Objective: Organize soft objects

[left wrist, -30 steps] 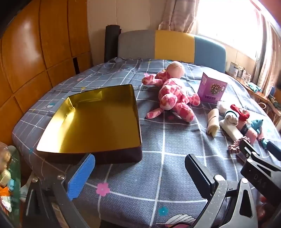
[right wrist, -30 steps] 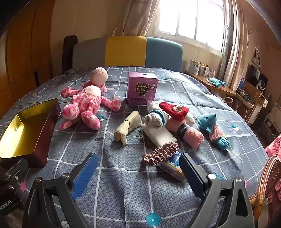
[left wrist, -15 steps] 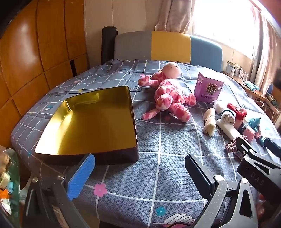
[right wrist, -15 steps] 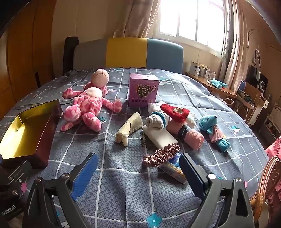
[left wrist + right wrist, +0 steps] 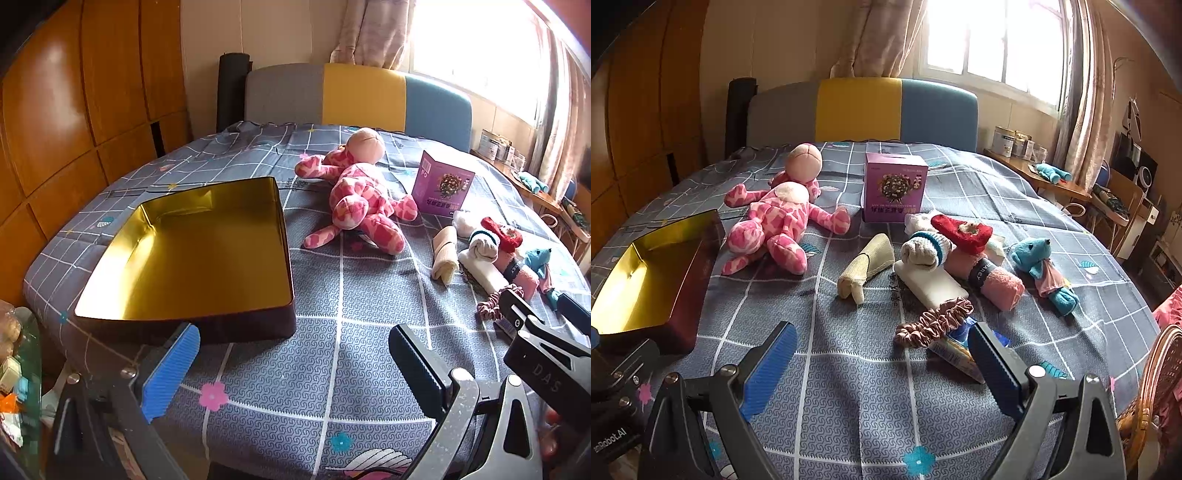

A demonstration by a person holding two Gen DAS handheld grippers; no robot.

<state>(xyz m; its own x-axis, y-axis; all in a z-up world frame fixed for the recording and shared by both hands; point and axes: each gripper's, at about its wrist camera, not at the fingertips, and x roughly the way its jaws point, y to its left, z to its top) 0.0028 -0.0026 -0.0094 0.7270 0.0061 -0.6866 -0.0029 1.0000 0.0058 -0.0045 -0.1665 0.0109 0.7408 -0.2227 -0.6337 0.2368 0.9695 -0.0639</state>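
Readable text is pretty thin here

"DAS" is stamped on the right gripper [image 5: 546,373] at the near right, seen from the left wrist. "Robot.AI" reads mirrored on the left gripper [image 5: 613,435]. The purple box [image 5: 894,192] has print too small to read.

purple box [image 5: 894,192] upright on the checked bedspread [image 5: 849,354].

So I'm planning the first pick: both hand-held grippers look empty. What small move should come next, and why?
Probably ease the right hand-held gripper forward toward the pink scrunchie, the soft item nearest its open jaws. The gold-lined tin sits empty on the left, and the left hand-held gripper, also open, holds nothing.
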